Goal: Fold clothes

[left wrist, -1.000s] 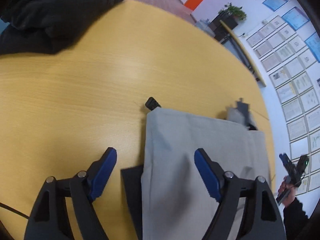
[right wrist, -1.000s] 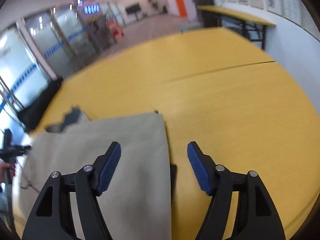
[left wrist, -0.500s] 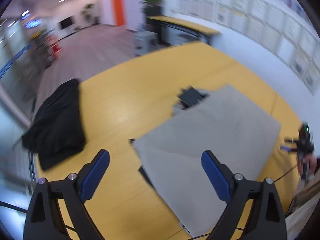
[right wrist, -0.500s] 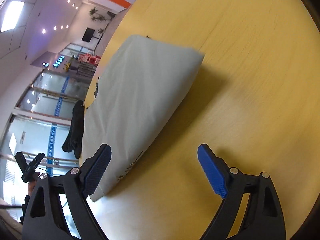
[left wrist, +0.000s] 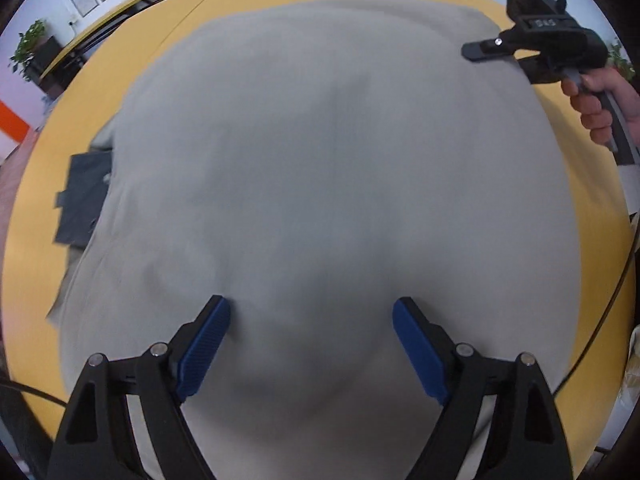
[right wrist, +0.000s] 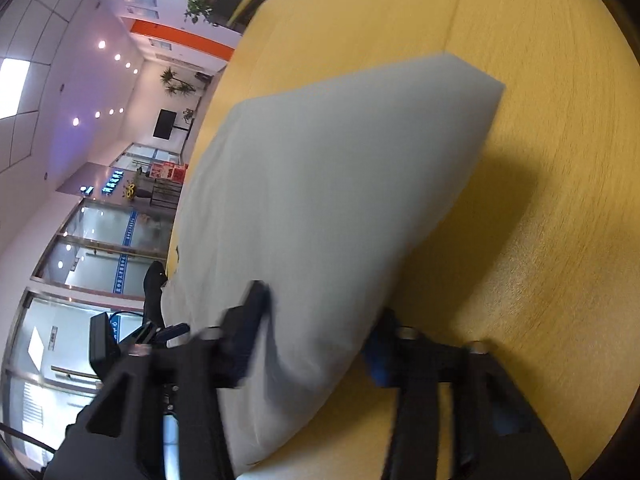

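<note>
Left wrist view: left tongs (left wrist: pixel 310 344) gape over the grey garment (left wrist: pixel 328 184) on the bench (left wrist: pixel 36 208) — right tongs (right wrist: pixel 320 332) straddle its edge, grip unclear.

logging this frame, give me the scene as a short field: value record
garment: grey folded cloth lying on the table
surface: yellow wooden table
left gripper: open, above the cloth, holding nothing
right gripper: fingers straddle the cloth's edge; blurred, grip unclear
other item: dark piece poking out beside the cloth's edge
</note>
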`<move>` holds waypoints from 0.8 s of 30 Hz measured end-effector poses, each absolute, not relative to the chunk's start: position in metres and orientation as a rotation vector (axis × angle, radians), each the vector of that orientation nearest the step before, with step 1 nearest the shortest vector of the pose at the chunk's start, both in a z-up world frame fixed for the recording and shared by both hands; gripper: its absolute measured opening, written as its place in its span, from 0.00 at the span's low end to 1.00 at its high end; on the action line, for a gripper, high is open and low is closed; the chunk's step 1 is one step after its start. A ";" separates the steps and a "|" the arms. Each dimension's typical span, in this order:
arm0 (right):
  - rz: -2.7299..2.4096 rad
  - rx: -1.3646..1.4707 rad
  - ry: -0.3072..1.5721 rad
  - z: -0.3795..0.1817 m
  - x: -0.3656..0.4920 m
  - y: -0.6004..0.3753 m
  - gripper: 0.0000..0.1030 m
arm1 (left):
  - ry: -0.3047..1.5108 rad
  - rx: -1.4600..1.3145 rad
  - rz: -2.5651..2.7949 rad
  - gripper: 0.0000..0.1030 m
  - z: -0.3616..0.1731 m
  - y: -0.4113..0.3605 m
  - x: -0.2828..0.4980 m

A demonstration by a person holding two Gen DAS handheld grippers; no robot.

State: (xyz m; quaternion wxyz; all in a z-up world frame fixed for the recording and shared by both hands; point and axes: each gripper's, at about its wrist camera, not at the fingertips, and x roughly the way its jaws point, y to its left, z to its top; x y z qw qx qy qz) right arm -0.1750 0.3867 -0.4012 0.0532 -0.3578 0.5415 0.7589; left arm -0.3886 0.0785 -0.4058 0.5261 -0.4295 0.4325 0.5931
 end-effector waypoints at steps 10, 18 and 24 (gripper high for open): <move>2.647 -0.878 1.355 -0.320 -0.197 0.413 0.05 | 0.906 -0.987 1.515 0.90 -0.414 0.124 -0.372; 2.940 -0.900 1.046 -0.283 -0.217 0.387 0.05 | 0.824 -1.021 1.594 1.00 -0.420 0.178 -0.365; 3.234 -0.875 1.137 -0.260 -0.198 0.320 0.06 | 0.773 -1.014 1.562 1.00 -0.423 0.180 -0.370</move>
